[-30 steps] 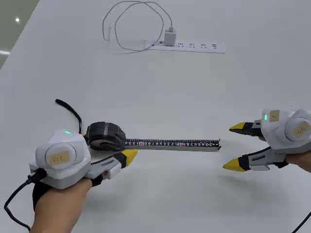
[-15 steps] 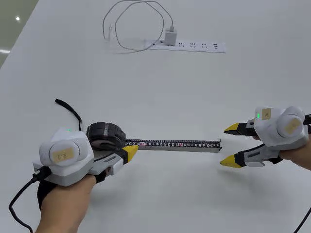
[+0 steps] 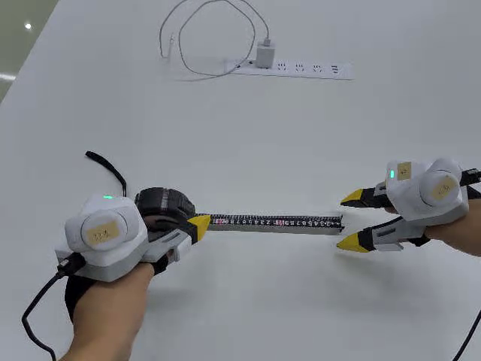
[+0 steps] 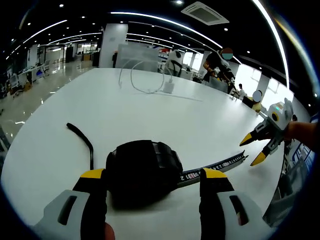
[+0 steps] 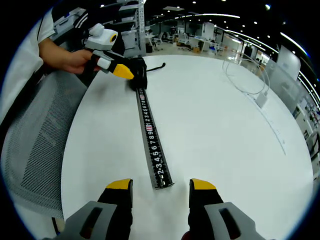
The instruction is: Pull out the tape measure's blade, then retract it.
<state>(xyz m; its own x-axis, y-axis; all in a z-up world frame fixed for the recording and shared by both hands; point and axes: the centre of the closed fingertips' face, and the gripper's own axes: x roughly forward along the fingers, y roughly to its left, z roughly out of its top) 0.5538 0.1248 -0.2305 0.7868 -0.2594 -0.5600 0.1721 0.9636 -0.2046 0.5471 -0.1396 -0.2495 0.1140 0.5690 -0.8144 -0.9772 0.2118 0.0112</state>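
A black tape measure case lies on the white table, with its blade pulled out to the right and flat on the surface. My left gripper is open and straddles the case; the left finger is against it and the right finger stands a little off. My right gripper is open at the blade's free end, its yellow tips on either side of the end hook. In the right gripper view the blade end lies between the jaws without touching them.
The case's black wrist strap trails to the back left. A white power strip with a charger and looped cable lies at the far side. A mesh chair stands beside the table edge.
My left gripper has moved forward, so its jaws now flank the case. My right gripper has moved left up to the blade's end. The tape measure has stayed put.
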